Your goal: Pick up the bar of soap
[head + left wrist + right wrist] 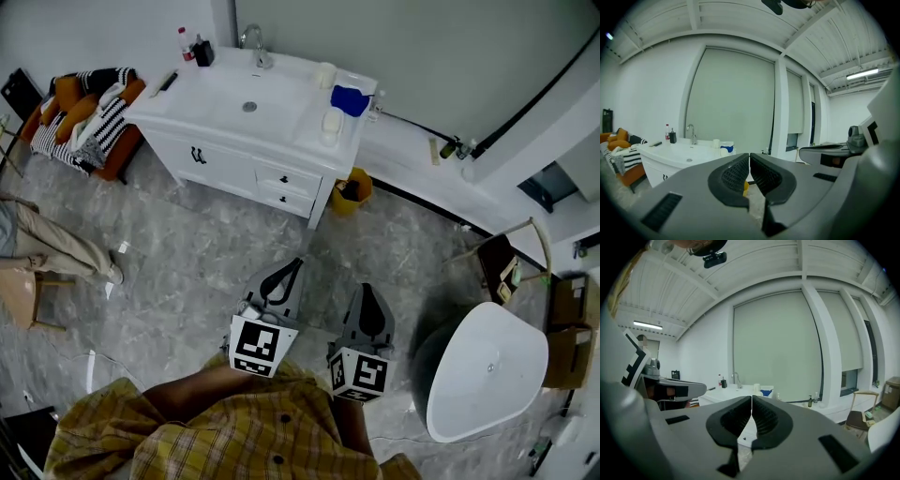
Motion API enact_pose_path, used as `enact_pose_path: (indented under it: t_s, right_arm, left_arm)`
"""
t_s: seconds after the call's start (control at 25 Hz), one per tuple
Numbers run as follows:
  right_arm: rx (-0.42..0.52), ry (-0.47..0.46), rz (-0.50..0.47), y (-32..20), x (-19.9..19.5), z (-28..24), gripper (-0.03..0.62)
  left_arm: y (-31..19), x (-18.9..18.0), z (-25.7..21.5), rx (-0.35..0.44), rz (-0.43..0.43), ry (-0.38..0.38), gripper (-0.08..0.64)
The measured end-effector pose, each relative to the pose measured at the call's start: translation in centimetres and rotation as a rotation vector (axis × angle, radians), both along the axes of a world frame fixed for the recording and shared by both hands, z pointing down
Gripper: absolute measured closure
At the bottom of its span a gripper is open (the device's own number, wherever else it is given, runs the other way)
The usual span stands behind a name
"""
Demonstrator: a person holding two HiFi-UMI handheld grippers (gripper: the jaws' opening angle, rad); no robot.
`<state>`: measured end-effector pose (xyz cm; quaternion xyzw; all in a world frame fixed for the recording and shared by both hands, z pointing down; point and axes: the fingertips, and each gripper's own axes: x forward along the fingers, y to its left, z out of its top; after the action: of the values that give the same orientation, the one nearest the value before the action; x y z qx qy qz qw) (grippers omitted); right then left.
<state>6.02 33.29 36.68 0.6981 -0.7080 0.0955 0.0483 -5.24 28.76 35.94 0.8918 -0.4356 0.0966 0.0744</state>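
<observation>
The bar of soap [330,122] looks to be the small pale block on the right end of the white washstand [216,94], just in front of the blue cloth [349,98] (it is too small here to be sure it is soap and not a dish). It lies well apart from both tools, across an open stretch of grey floor.

The left gripper [286,272] is held low in front of the person, its jaws pressed together with nothing between them; its own view shows only the yellow bin [746,186] through the slit below the pads. The right gripper [372,300] hangs beside it, jaws likewise closed and empty.

I judge this to be the approach step: nothing is reached for yet, and the soap sits untouched.

The next move calls for walking up to the washstand, parting the jaws of one gripper wide enough to take the block, and coming down over it squarely, since a smooth bar may slip from a skewed pinch.
</observation>
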Motion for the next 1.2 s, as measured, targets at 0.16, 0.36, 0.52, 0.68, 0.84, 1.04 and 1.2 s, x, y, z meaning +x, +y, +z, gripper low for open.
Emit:
enact_pose_path:
  t_s: [0.16,0.36,0.52,0.68,0.84,1.04,1.2]
  right_arm:
    - [-0.009,0.024,-0.01,-6.4,1.4,-0.8,0.569]
    - [-0.027,0.0,-0.001,-13.8,3.0,-1.6,0.569]
    - [-0.038,0.009,-0.008,-18.8,3.5,-1.8,0.569]
    - [-0.048,0.011,-0.011,-23.8,3.8,-2.1,0.569]
    - [-0.061,0.006,-0.003,-27.0,4.2,-2.2,0.57]
    - [-0.078,0.003,0.008,-29.2,5.2,-1.8,0.569]
    - [-0.075,-0.009,-0.003,-30.8,6.1,-1.1,0.569]
  left_arm:
    - [-6.3,1.6,-1.0,-0.004,-0.006,0.021,0.546]
    - [-14.0,2.8,-1.3,-0.039,-0.012,0.037,0.546]
    - [-19.4,2.7,-1.4,-0.052,-0.032,0.057,0.546]
    - [-24.1,3.4,-1.3,-0.065,-0.032,0.078,0.546]
    - [-26.9,4.2,-1.0,-0.076,-0.034,0.079,0.546]
    - [-29.0,5.0,-0.1,-0.101,-0.033,0.065,0.546]
    - [-30.5,5.4,0.7,-0.108,-0.056,0.047,0.546]
